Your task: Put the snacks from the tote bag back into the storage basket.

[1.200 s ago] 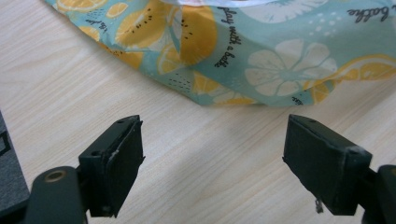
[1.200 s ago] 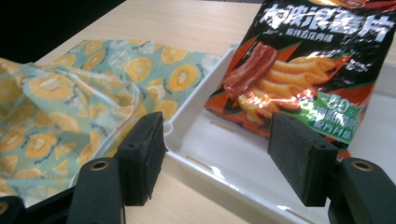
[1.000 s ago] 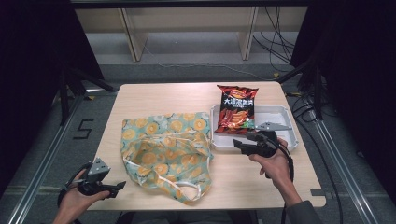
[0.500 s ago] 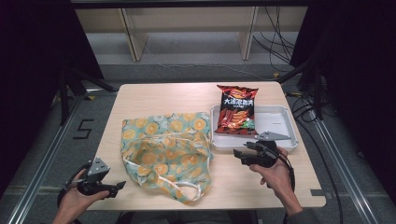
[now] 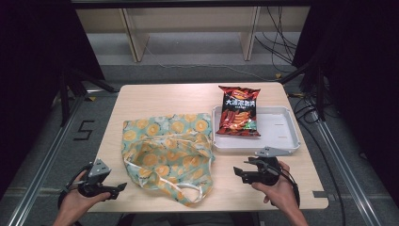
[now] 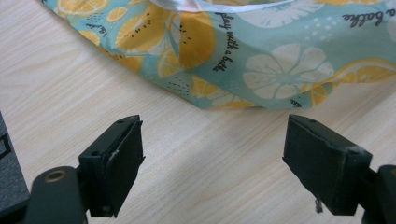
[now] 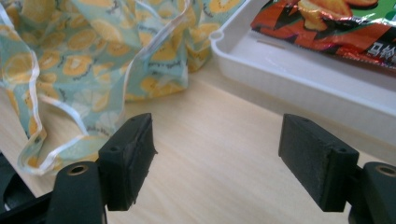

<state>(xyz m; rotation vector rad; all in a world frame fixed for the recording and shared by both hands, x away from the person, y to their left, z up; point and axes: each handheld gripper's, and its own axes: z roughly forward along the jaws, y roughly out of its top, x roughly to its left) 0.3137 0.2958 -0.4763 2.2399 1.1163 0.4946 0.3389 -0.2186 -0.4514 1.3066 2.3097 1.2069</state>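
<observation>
Fig.: tabletop w/ fabric bag as landmark, read left to right. Left gripper (image 5: 110,188) sits off the bag's lower-left corner, near the table's front edge; jaws wide, nothing betw. them, bare wood (image 6: 84,84) under the pads. In the left gripper view the bag's hem lies just ahead of the jaws, apart from them. Citrus-print bag (image 5: 167,153) lies crumpled at table centre, long axis running front-to-back, its white-trimmed mouth and handle loop (image 5: 190,193) toward the front edge. Right gripper (image 5: 244,173) is just right of the bag's lower-right side, jaws pointing at it; they have just been opening and stand wide, empty. In the right gripper view the bag's trimmed rim (image 7: 70,112) lies ahead-left of the jaws, tray corner (image 7: 219,37) ahead-right. White tray (image 5: 287,141) is right of the bag, touching or nearly so; chip packet (image 5: 239,110) rests in its left half, top end overhanging the far rim. Judgement: right gripper is nearer the bag's mouth; next move prob. turns on closing leftward onto that rim.
</observation>
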